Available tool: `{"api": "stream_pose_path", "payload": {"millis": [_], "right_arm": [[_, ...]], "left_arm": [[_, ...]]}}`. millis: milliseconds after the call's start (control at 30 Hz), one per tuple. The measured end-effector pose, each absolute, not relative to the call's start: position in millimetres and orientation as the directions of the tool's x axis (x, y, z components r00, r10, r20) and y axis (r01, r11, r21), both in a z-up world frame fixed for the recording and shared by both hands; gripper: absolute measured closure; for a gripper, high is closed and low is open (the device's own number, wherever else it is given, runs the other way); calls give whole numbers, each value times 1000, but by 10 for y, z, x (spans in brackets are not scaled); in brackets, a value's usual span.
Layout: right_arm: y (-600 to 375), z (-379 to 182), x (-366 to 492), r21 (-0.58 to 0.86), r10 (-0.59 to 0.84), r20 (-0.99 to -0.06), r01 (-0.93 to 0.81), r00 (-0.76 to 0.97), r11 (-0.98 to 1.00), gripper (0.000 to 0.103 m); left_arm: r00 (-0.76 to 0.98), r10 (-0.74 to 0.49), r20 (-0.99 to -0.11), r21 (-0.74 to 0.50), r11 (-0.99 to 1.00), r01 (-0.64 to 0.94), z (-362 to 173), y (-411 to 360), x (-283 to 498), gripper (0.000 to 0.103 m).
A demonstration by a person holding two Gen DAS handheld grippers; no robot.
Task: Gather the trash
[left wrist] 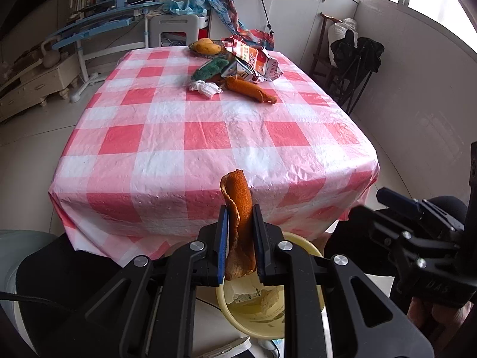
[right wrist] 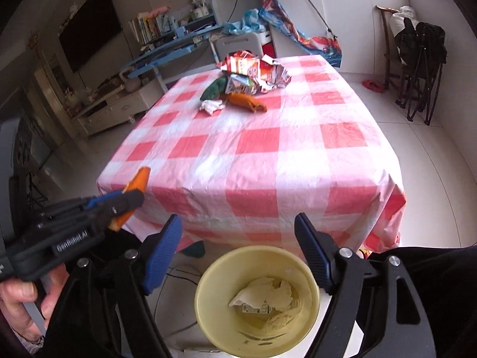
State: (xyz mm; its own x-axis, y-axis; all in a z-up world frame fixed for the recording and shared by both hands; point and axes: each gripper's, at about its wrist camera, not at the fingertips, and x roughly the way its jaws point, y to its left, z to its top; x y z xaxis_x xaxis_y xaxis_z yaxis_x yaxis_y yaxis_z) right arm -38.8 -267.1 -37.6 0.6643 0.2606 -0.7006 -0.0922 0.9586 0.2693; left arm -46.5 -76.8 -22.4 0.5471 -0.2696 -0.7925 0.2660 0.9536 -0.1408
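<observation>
Orange peel pinched in my left tongs, right tongs spread empty over the bin

My left tongs (left wrist: 238,223) are clamped on a curled strip of orange peel (left wrist: 238,205), held upright just above the yellow bin (right wrist: 256,298) that stands on the floor below the near edge of the surface (right wrist: 256,155); my right tongs (right wrist: 238,250) stand wide apart with nothing between them, right over the bin, where crumpled white paper (right wrist: 262,294) already lies. Far back on the checked cloth sit a torn snack bag (left wrist: 256,59), a white tissue wad (left wrist: 205,87), a green cloth (left wrist: 210,68), an orange cloth (left wrist: 252,89) and a mango (left wrist: 205,45)
</observation>
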Motion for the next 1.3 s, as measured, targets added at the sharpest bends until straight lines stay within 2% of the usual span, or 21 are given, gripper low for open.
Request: {"api": "stream_pose_path", "payload": {"millis": [167,233,300,367,567,900,1300], "right_arm": [[-2786,-225,-434,283,233,-635,-59,736,957,23],[-2802,-218,-416,285,227,-628,-51,744,957,22],[-2840,-217,-410,292,228,-626,-47,746,955,22],[-2849,-217,-408,300,229,-622,-41,749,953,22],[-2889,-214,-437,305,210,-607,-20,767,952,16],[-2753,-253,-435,248,198,-626,-48,754,968,16],[-2726,-286,-422,238,197,-635,-53,747,970,16]], "left_arm": [[426,-296,-855,-132,918,373,-503,-1022,-610,87],[353,-294,-888,-130,898,420,-641,-1117,-656,82],[317,-273,-908,-113,889,443,-717,-1196,-704,62],[344,-259,-903,-85,891,446,-683,-1216,-745,49],[488,-233,-841,-43,929,369,-370,-1033,-719,26],[638,-154,-755,-81,987,142,-58,-573,-566,21],[664,-124,-738,-94,992,81,-35,-463,-571,20]]}}
